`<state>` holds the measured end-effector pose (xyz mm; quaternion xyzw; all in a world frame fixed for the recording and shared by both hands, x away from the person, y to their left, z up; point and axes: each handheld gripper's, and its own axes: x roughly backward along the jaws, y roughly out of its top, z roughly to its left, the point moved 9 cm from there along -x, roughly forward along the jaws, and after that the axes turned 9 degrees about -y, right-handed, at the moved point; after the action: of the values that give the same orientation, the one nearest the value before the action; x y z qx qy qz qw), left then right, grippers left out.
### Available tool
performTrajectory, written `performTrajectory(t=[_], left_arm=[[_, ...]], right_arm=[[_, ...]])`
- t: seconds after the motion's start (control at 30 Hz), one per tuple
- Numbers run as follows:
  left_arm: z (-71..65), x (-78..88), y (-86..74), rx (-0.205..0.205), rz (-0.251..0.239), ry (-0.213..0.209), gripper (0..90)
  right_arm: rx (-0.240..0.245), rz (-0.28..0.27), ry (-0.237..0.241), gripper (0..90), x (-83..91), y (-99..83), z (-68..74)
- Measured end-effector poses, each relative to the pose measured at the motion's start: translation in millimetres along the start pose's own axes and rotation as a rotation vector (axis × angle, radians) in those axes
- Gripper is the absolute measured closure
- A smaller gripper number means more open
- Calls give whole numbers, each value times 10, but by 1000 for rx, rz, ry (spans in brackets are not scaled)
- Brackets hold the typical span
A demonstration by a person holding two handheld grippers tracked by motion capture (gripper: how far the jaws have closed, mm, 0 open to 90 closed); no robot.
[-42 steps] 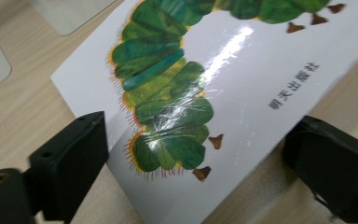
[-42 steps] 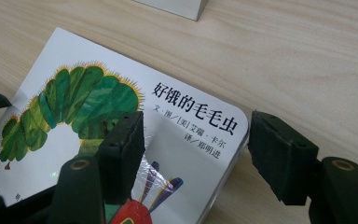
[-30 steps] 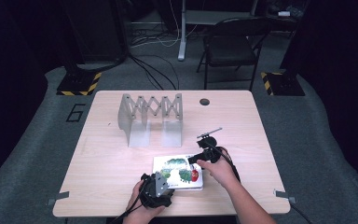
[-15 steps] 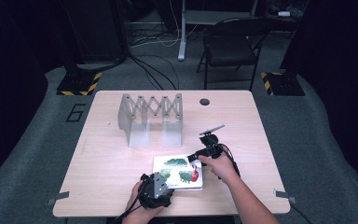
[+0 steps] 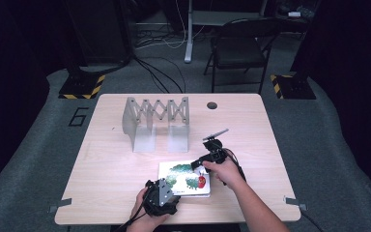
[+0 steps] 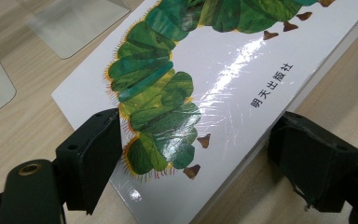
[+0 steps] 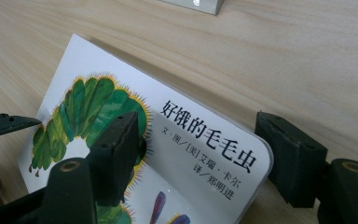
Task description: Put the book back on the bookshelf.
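From the high view I saw the picture book (image 5: pixel 186 178) lying flat on the wooden table (image 5: pixel 116 164) near my edge. My left gripper (image 5: pixel 166 186) sat at the book's near left corner, and my right gripper (image 5: pixel 204 163) reached in at its far right corner. Beyond both tools, well apart from them, stood the grey folding rack (image 5: pixel 155 121), with a small dark hole (image 5: pixel 212 105) in the tabletop farther off to the right.

In the left gripper view, the book (image 6: pixel 214 79) ran up and away from the left gripper (image 6: pixel 200 161), its green caterpillar cover glossy under the light. One jaw lay over the cover at the caterpillar's tail end; the other stood under the book's edge, by the tabletop. I saw a gap at that lower jaw, so I read the tool as released, straddling the corner without pinching it. The rack's clear feet (image 6: pixel 70 23) showed ahead to the left.

In the right gripper view, the right gripper (image 7: pixel 203 149) straddled the titled corner of the book (image 7: pixel 186 154), which was lifted a little off the table (image 7: pixel 284 56). Its jaws had just been opening, with the corner between them; the right-hand jaw stood clear of the rounded edge, so this tool was released too.
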<state>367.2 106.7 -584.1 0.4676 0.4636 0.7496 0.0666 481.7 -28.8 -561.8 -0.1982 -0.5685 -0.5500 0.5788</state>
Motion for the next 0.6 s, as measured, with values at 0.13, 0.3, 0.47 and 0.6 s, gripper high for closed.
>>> performTrajectory(t=[0.13, 0.3, 0.47, 0.6], left_arm=[[-2, -3, 1, 1, -6, -2, 176], [-2, -3, 1, 2, -6, -1, 176], [9, -2, 6, -3, 4, 8, 174], [14, -5, 12, -9, 5, 9, 172]], right_arm=[[6, 10, 7, 297, -28, 4, 18], [12, 26, 18, 288, -38, 1, 26], [4, 28, 50, 227, -23, 4, 50], [26, 20, 76, 176, 1, 11, 98]])
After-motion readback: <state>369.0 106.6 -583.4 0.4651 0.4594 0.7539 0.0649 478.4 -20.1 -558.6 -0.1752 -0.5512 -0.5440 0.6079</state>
